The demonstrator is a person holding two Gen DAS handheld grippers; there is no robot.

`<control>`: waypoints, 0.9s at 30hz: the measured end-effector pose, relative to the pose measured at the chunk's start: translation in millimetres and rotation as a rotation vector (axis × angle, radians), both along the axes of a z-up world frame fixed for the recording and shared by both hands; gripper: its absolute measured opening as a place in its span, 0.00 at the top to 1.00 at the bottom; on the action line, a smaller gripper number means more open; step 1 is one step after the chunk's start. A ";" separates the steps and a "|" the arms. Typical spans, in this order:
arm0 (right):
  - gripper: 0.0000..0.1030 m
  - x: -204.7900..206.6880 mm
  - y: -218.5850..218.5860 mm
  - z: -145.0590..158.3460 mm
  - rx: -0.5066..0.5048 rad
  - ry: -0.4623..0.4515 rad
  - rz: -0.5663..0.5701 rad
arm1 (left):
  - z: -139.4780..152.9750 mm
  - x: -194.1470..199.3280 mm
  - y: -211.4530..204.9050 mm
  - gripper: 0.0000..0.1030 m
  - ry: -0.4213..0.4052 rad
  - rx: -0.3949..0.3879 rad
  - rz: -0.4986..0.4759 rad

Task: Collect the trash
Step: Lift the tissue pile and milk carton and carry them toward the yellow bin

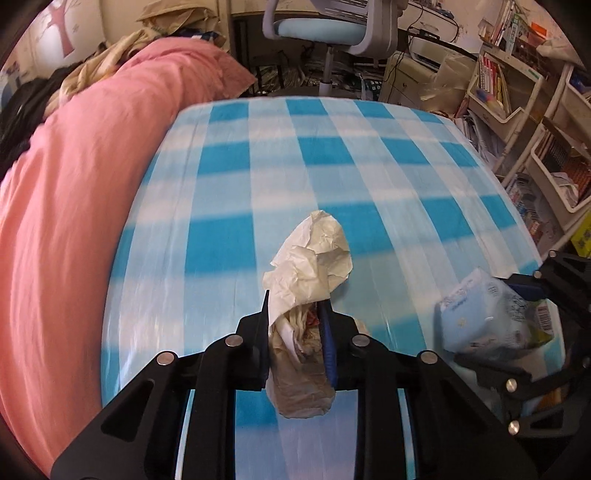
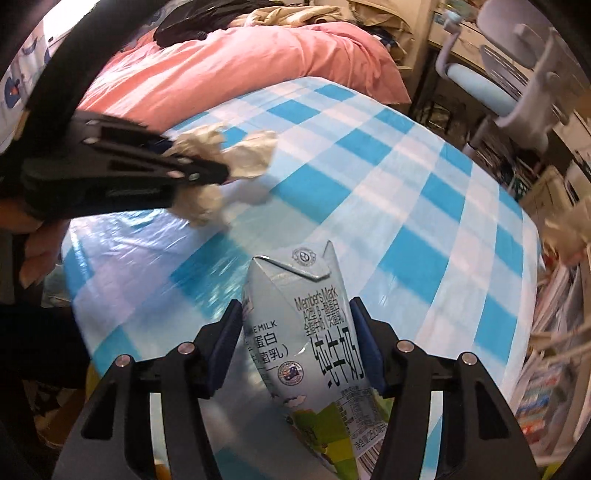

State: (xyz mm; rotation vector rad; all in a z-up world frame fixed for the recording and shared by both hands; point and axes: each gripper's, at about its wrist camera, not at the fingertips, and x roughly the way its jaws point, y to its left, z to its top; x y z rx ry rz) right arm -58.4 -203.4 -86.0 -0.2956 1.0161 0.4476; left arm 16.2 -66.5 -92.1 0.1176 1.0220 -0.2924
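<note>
1. So, we see two handheld grippers over a table w/ a blue-and-white checked tablecloth [image 1: 332,155]; both are carrying trash.
2. Left gripper [image 1: 295,314]: jaws nearly together, pinching a crumpled paper wrapper [image 1: 314,258]. The beige wad sticks out fwd past the fingertips and also hangs below the fingers. Some red print shows inside the folds; we can't read it.
3. In the right wrist view the same left gripper [image 2: 221,171] comes in from the left side, held above the cloth, wrapper [image 2: 251,155] bulging out front and underneath. It looks lifted off the table, w/ a soft shadow beneath.
4. Right gripper [image 2: 293,343]: jaws partway open, about a carton's width, blue pads [image 2: 221,347] pressed on both sides of a milk carton [image 2: 295,332]. Carton is light blue, tilted, folded top end pointing away from the camera; print reads "Member's Mark" plus Chinese text and "MILK".
5. From the left wrist view the carton [image 1: 480,314] shows at lower right, blurred, clamped in the right gripper [image 1: 495,321], near the table's right edge.
6. The two grippers are apart, not touching; wrapper to the left, carton to the right.
7. Bkgd: pink bedding [image 1: 74,184] beside the table on the left, a light-blue desk chair [image 1: 321,29] beyond the far edge, bookshelves [image 1: 517,92] at right.
</note>
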 end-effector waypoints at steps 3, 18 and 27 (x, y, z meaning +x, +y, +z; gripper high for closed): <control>0.36 -6.1 1.3 -1.6 -0.010 -0.008 -0.015 | -1.4 -17.8 13.0 0.79 0.032 -0.020 0.007; 0.35 -16.1 -11.0 -6.8 -0.039 -0.011 -0.002 | -13.8 -26.8 1.2 0.33 0.053 0.120 -0.104; 0.52 -6.3 -19.3 3.4 0.059 -0.031 -0.077 | -9.9 -29.5 -11.7 0.77 0.049 0.068 -0.127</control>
